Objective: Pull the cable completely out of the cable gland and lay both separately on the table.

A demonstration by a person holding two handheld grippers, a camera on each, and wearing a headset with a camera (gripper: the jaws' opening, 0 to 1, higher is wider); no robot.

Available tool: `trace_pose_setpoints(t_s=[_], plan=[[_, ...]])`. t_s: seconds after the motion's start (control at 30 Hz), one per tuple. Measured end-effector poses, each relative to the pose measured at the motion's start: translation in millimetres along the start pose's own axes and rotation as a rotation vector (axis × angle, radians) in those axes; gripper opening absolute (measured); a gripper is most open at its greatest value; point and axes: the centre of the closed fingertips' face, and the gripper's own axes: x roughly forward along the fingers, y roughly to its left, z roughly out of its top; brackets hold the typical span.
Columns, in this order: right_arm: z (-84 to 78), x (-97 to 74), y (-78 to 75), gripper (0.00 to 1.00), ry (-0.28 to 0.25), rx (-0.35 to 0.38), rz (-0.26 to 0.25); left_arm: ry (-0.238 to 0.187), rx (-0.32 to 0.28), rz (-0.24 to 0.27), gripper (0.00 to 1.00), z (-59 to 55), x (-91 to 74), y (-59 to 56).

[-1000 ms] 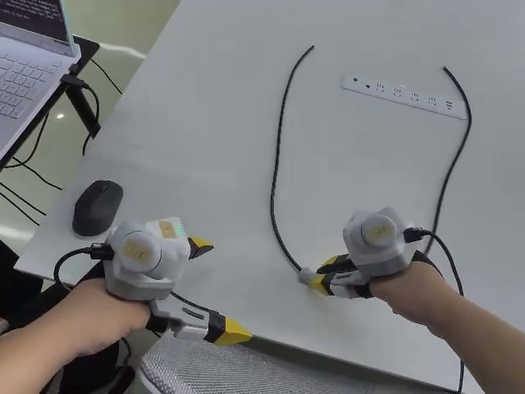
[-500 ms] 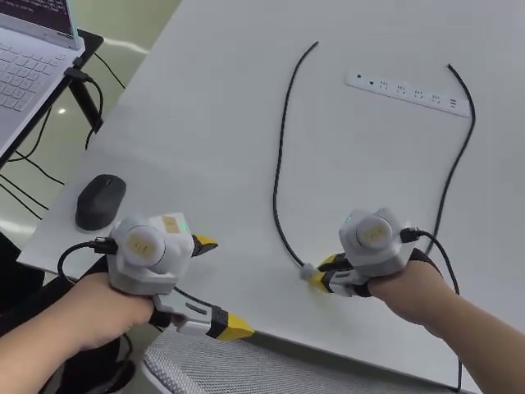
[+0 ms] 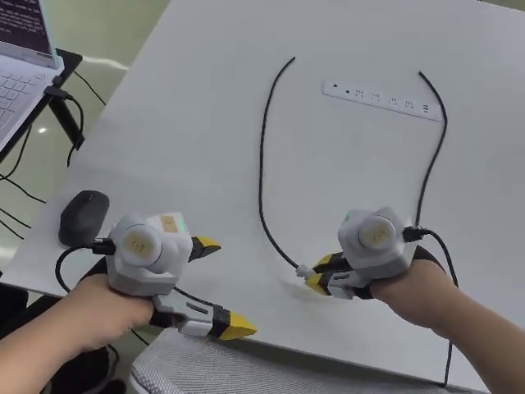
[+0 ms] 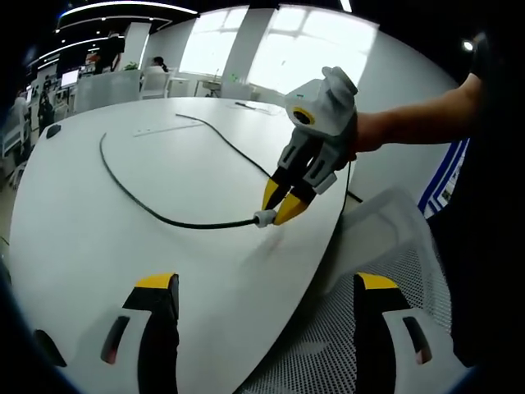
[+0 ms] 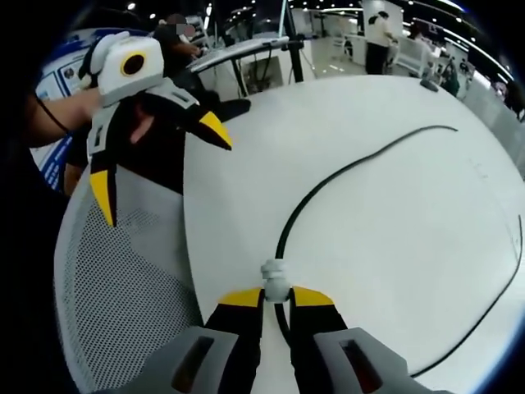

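We hold the right gripper (image 3: 316, 275) low at the near edge of the white bench (image 3: 205, 123), its yellow-tipped jaws drawn narrow and clamped on the small white cable gland (image 5: 275, 279), which sticks out just ahead of the tips. The black cable (image 3: 264, 164) is still threaded in the gland. From the right gripper's tips it lies flat on the bench, bending forward and away in a long curve, with its free end far ahead of the gripper. The left gripper (image 3: 221, 287) hovers well apart from the right one, off to its left over the bench edge, jaws spread wide and holding nothing. A mesh chair (image 3: 189, 369) sits beneath it. Far ahead of the right gripper lies a white power strip (image 3: 373, 98), and a black mouse (image 3: 82, 217) rests beyond the left gripper's outer side.
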Motion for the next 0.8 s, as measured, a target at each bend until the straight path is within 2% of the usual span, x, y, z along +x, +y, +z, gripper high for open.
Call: trace_pose_setpoints(t_s=[0.3,0.5,0.67,0.8], plan=[[15.1,-37.8,3.7,0.06,-0.037,-0.023,-0.005,-0.036,0.050,-0.042,0.86,33.6,8.0,-11.6],[24.7,-64.9,8.5,0.06,-0.059,-0.058,-0.009,-0.079,0.111,-0.069,0.82,66.8,12.6,-20.7],[26.2,-76.3,14.2,0.06,-0.047,-0.113,0.004,-0.090,0.151,-0.102,0.80,83.2,20.9,-28.5],[27.3,-85.1,16.6,0.06,-0.040,-0.150,0.006,-0.086,0.178,-0.132,0.78,88.8,31.0,-35.6]])
